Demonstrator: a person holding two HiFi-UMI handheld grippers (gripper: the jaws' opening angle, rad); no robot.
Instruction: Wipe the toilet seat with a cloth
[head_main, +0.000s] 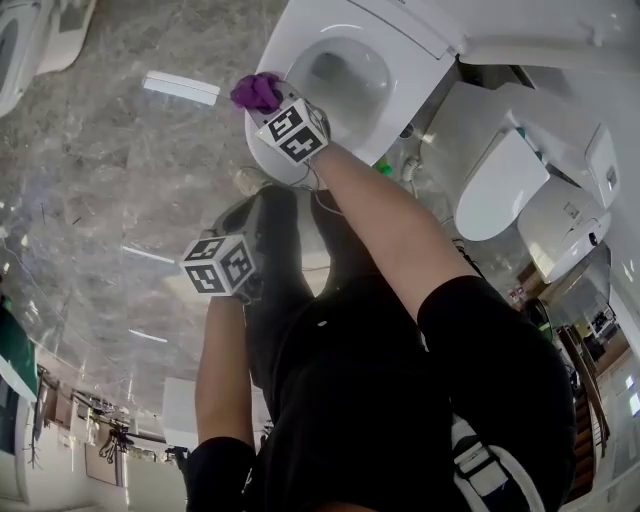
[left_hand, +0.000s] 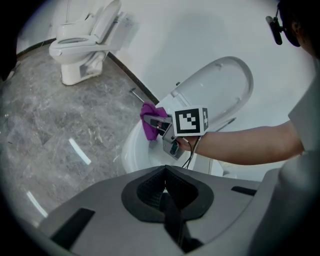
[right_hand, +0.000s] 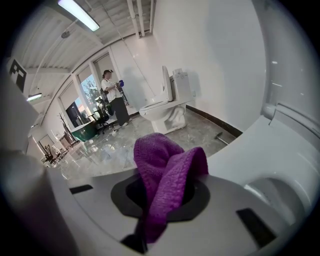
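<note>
Cloth (right_hand: 165, 170), purple and knitted, is bunched between the jaws of the right claw (right_hand: 162, 197), which is clenched on it. A folded lobe sticks out past the jaw tips.

In the head view, that claw reaches forward at the end of a bare arm. It appears to press the cloth against the near left edge of the white toilet seat (head_main: 295, 45), though actual contact is hard to confirm. The open bowl and most of the seat ring lie beyond the claw and to its right. The ring's long axis runs from the claw's spot up and to the right, toward the raised lid (left_hand: 225, 85) at the back. A wiping stroke from here would probably follow the ring away from the person and round toward the hinge, so most of the seat seems not yet covered.

The left claw (left_hand: 165, 187) has its jaws closed together with nothing between them. It hangs low beside the person's leg, over the grey marble floor (head_main: 120, 180) and well apart from the toilet. It points toward the work without touching anything. The right hand is clearly the nearer one and the only one placed to wipe.

Farther out, a second toilet (left_hand: 80, 45) stands by the wall. A person (right_hand: 112, 95) stands in the distance near windows.
</note>
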